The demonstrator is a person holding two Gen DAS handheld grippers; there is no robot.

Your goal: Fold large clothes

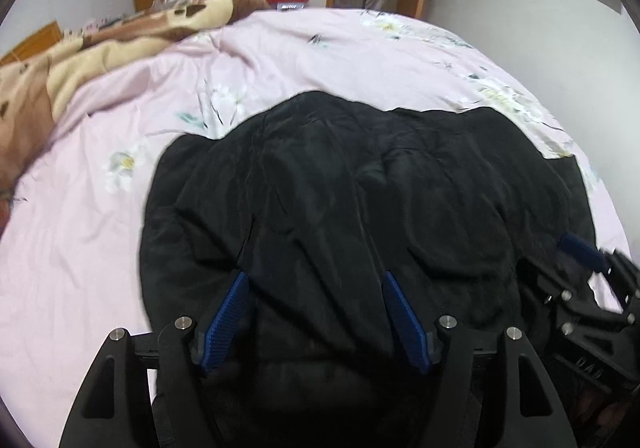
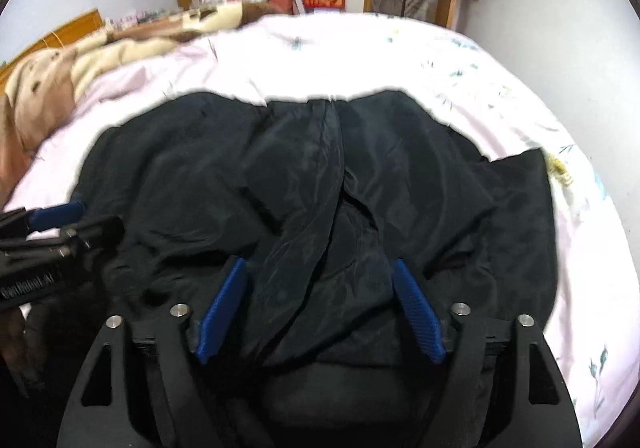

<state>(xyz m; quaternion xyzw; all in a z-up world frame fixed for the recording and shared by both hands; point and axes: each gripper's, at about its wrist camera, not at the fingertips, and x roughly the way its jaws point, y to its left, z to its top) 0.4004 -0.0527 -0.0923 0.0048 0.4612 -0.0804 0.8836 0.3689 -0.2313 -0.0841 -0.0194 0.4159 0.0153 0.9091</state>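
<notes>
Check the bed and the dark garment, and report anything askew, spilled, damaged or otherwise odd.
Nothing spilled or damaged shows. The black garment lies bunched and creased on the pink floral sheet, not yet folded flat. A brown-and-cream blanket is heaped along the far left edge. The left gripper and right gripper are both open over the garment.

Evenly lit indoors, soft and slightly blurred throughout. Strong fisheye bending with dark vignette at the corners. Overexposed on the pale bedsheet (image 2: 360, 56) at upper centre.
</notes>
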